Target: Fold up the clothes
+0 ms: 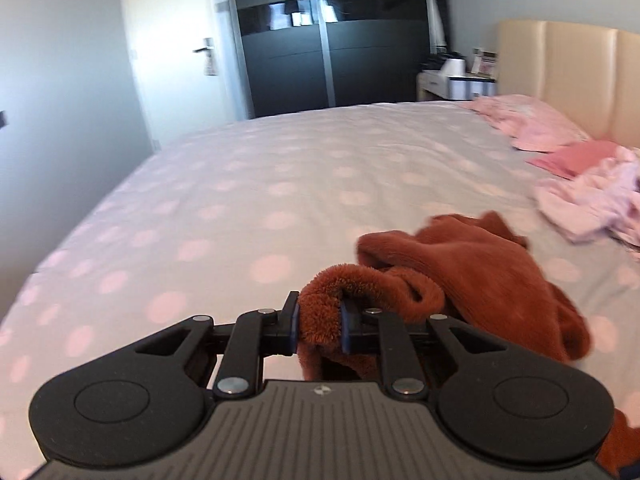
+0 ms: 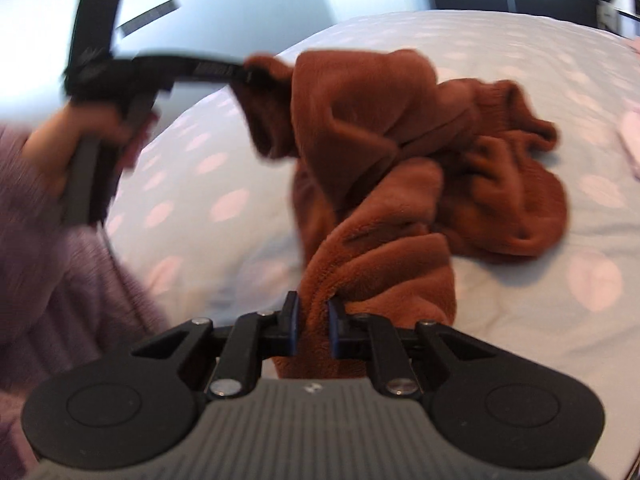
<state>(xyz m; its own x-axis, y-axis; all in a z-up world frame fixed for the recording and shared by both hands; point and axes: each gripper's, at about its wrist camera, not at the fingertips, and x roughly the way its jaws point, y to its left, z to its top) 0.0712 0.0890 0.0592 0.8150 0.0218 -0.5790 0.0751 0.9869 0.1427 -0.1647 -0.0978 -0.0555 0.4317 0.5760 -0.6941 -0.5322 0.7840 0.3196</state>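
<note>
Fleece garment [image 1: 472,264] bunched on bed [image 1: 240,208], pink clothes [image 1: 592,208] nearby.

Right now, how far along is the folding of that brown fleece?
Done: both grippers have a grip, left gripper and right gripper each pinching the brown fleece garment. In hand: lifting it off the bed. Left: it remains bunched, unfolded; the pink clothes wait.

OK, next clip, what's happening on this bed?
A person holds a gripper in each hand and works on a rust-brown fleece garment on the spotted bed cover. The left gripper is shut on one fluffy edge, and the right gripper is shut on another part. Most of the garment is bunched up, not yet folded. A heap of pink clothes lies near the headboard.
</note>
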